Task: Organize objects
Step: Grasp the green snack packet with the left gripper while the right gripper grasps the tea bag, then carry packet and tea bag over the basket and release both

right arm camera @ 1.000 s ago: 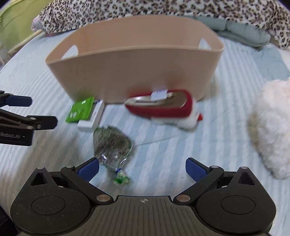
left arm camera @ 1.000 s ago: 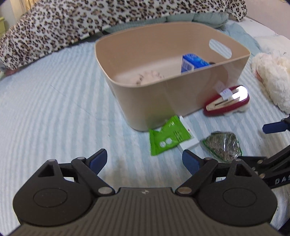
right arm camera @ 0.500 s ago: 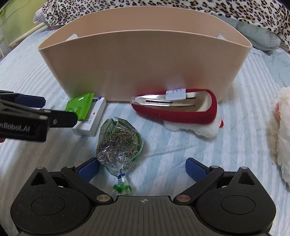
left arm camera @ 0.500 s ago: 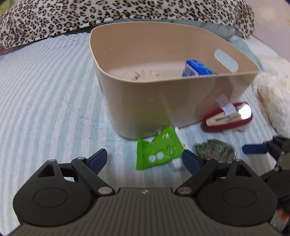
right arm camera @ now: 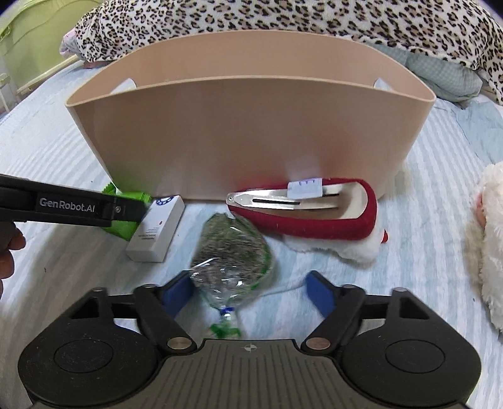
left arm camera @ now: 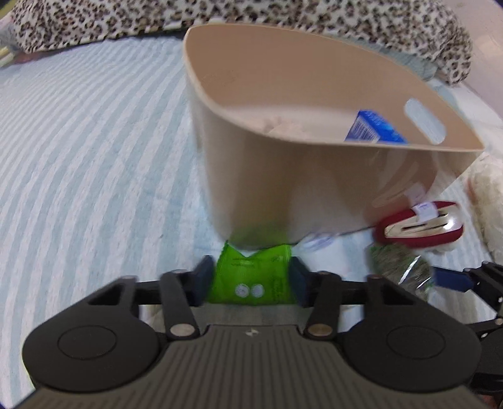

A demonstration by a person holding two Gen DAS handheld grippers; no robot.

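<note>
A beige bin (left arm camera: 283, 176) stands on the striped bed; it also shows in the right wrist view (right arm camera: 251, 132). Inside it are a blue box (left arm camera: 371, 130) and something pale. My left gripper (left arm camera: 250, 280) is shut on a green packet (left arm camera: 251, 277) just in front of the bin. My right gripper (right arm camera: 248, 292) is open around a clear bag of dried herbs (right arm camera: 232, 251), which lies on the bed. A red hair clip with white fluff (right arm camera: 314, 210) lies by the bin. A white box (right arm camera: 155, 232) lies left of the bag.
A white plush toy (right arm camera: 487, 251) lies at the right. A leopard-print blanket (right arm camera: 283, 19) is heaped behind the bin. A blue-green pillow (right arm camera: 440, 75) lies at the back right. The left gripper's arm (right arm camera: 72, 207) reaches in from the left in the right wrist view.
My left gripper moved forward and closed on the green packet. My right gripper moved forward so its fingers now flank the herb bag.
</note>
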